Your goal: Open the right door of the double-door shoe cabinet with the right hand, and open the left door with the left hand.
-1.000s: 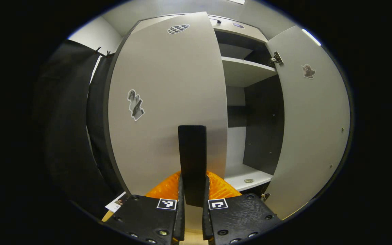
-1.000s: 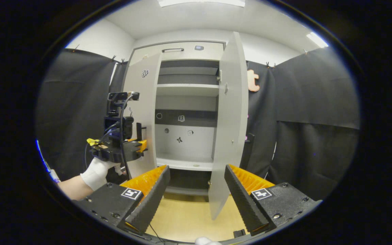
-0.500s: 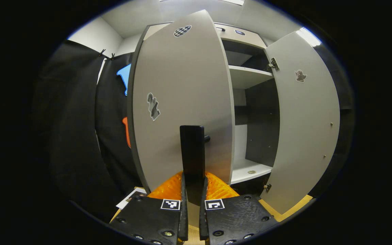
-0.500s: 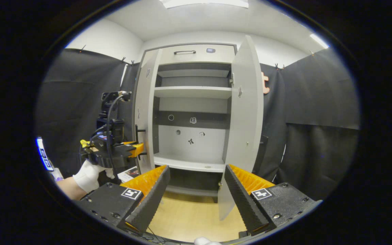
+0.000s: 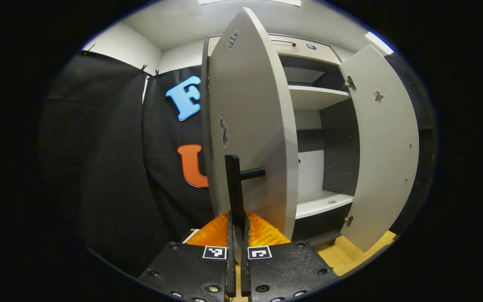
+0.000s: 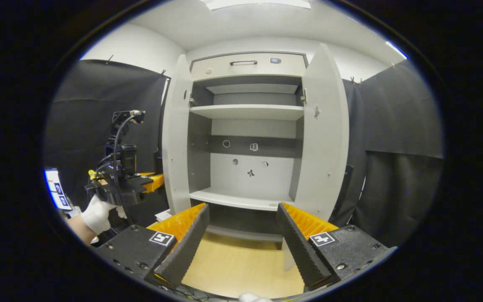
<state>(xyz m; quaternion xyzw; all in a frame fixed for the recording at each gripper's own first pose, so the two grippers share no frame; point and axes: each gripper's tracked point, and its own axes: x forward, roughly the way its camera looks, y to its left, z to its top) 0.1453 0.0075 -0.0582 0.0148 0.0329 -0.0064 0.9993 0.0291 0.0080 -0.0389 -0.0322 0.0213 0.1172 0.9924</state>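
The grey shoe cabinet (image 6: 250,126) stands with both doors swung out. In the left gripper view the left door (image 5: 250,126) is seen almost edge-on. Its black bar handle (image 5: 233,180) runs down between my left gripper's fingers, and the left gripper (image 5: 237,228) is shut on it. The right door (image 5: 386,142) hangs wide to the right. In the right gripper view the left door (image 6: 176,134) and right door (image 6: 323,138) flank the bare shelves. My right gripper (image 6: 241,235) is open and holds nothing, well back from the cabinet. The left gripper (image 6: 153,182) sits by the left door in a white-gloved hand (image 6: 97,214).
Black cloth walls close in on both sides of the cabinet. A top drawer (image 6: 247,65) with a dark pull sits above the shelves. The wooden floor (image 6: 233,268) lies in front. A lit screen (image 6: 57,188) is at the far left, with papers (image 6: 164,214) on the floor.
The left door has swung much further outward, with my left gripper still shut on its handle. My right gripper stayed open and now faces the cabinet more squarely.
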